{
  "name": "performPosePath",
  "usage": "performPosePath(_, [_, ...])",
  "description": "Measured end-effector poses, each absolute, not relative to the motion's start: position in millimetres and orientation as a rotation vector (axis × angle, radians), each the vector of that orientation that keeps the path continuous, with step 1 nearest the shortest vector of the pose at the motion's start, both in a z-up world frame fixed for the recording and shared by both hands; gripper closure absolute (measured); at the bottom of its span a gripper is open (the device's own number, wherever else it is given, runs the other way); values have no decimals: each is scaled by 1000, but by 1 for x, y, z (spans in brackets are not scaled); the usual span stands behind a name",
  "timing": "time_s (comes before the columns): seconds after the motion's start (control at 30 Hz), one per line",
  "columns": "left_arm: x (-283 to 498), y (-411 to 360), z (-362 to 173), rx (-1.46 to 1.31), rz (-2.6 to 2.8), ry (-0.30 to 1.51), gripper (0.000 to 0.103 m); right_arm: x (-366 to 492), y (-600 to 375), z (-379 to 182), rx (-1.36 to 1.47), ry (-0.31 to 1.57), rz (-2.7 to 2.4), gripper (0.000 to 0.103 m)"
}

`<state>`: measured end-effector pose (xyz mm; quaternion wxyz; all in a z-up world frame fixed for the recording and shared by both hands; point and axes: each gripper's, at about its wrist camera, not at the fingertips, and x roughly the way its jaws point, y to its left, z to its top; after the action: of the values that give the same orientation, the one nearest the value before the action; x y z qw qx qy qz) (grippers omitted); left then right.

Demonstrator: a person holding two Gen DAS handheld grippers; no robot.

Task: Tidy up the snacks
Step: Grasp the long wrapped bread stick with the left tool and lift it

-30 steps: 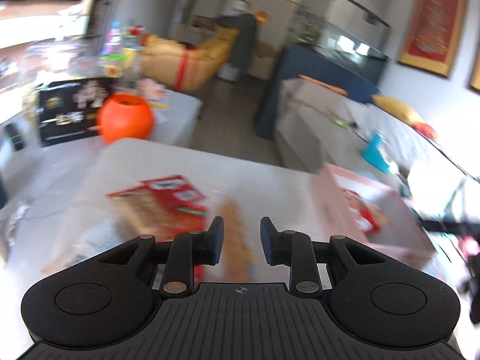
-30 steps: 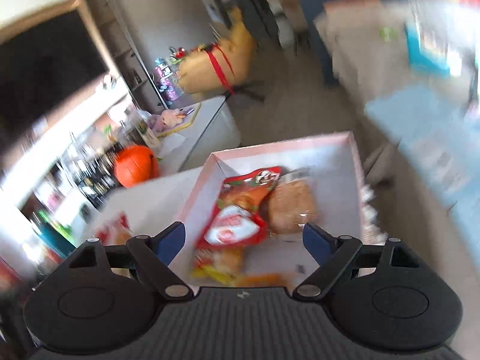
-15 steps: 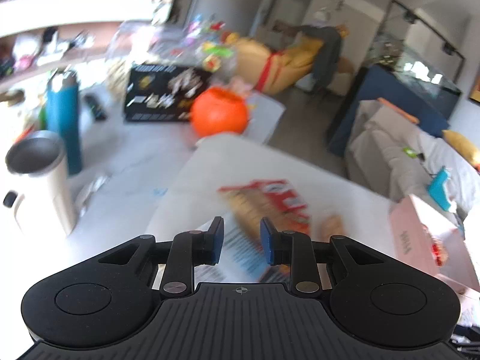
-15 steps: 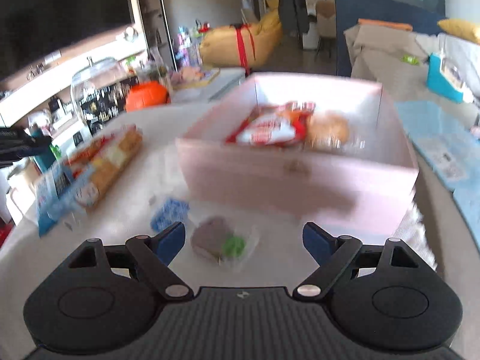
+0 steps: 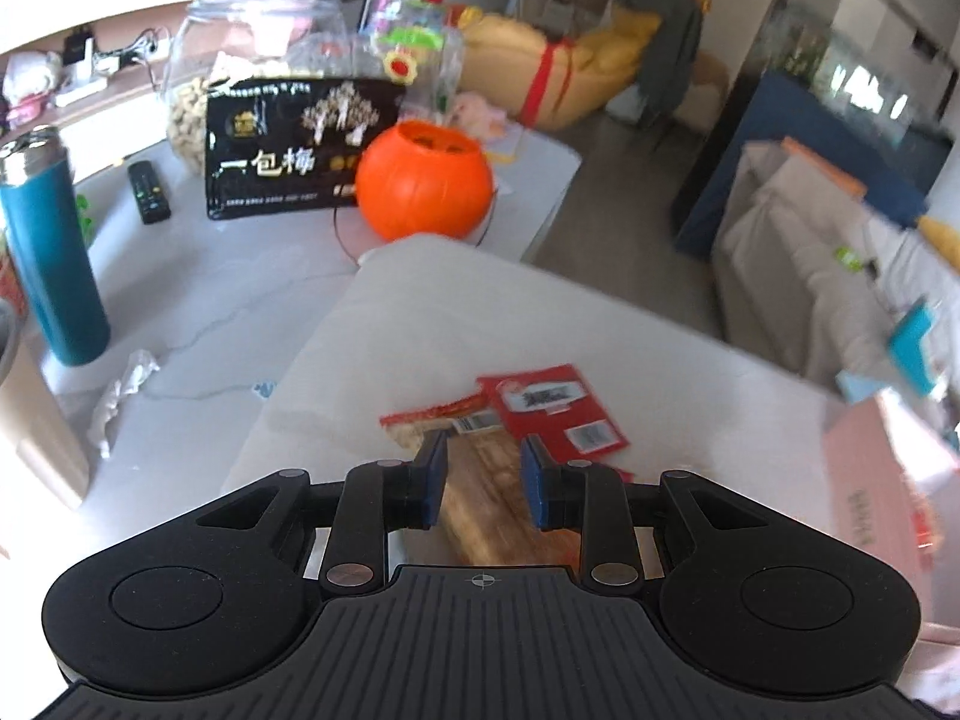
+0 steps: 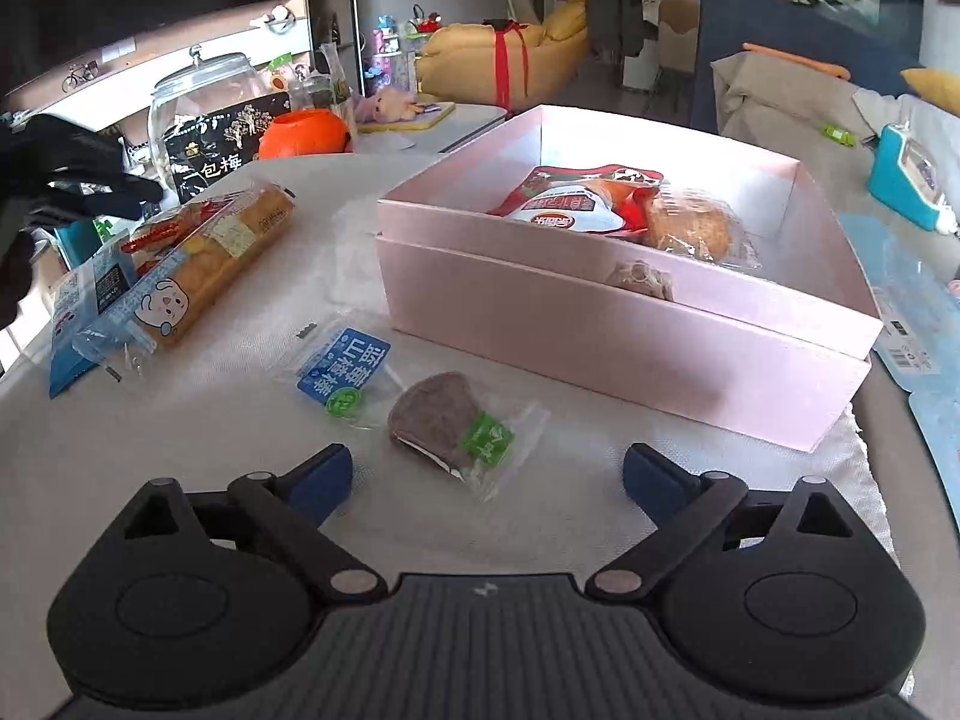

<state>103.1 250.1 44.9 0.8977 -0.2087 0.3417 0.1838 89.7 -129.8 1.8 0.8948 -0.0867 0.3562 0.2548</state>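
A pink box (image 6: 600,312) on the white table holds a red snack bag (image 6: 570,204) and a round bun (image 6: 690,231). In front of it lie a small dark cake in clear wrap (image 6: 450,426) and a blue-and-white packet (image 6: 345,369). My right gripper (image 6: 486,468) hovers low just behind the cake, its jaws opening wide with nothing between them. A long bread pack (image 6: 210,252) lies to the left. My left gripper (image 5: 483,480) hangs over this bread pack (image 5: 486,498), jaws narrow and opening, pressing on nothing. A red packet (image 5: 552,408) lies beside it.
Beyond the table's far edge stand an orange pumpkin bucket (image 5: 423,189), a black printed box (image 5: 300,150), a glass jar (image 5: 240,48), a teal bottle (image 5: 51,252) and a remote (image 5: 147,192). A dark gloved hand (image 6: 66,180) shows at the left above the bread pack.
My right gripper came down from above the pink box to low over the table in front of it, and its jaws widened. My left gripper swung left and closed in on the bread pack.
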Motion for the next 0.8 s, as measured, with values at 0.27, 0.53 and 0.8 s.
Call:
performPosePath(0.27, [110,246,41,-318,364,717,68,90,-129,2,-183,740,546,2])
performPosePath(0.53, [99,252,34,-328,339,817,53,90,-130,2,-184,740,546,2])
performPosePath(0.8, [102,257,32,-373,277,812,66,90,-130,2,-185,740,547,2])
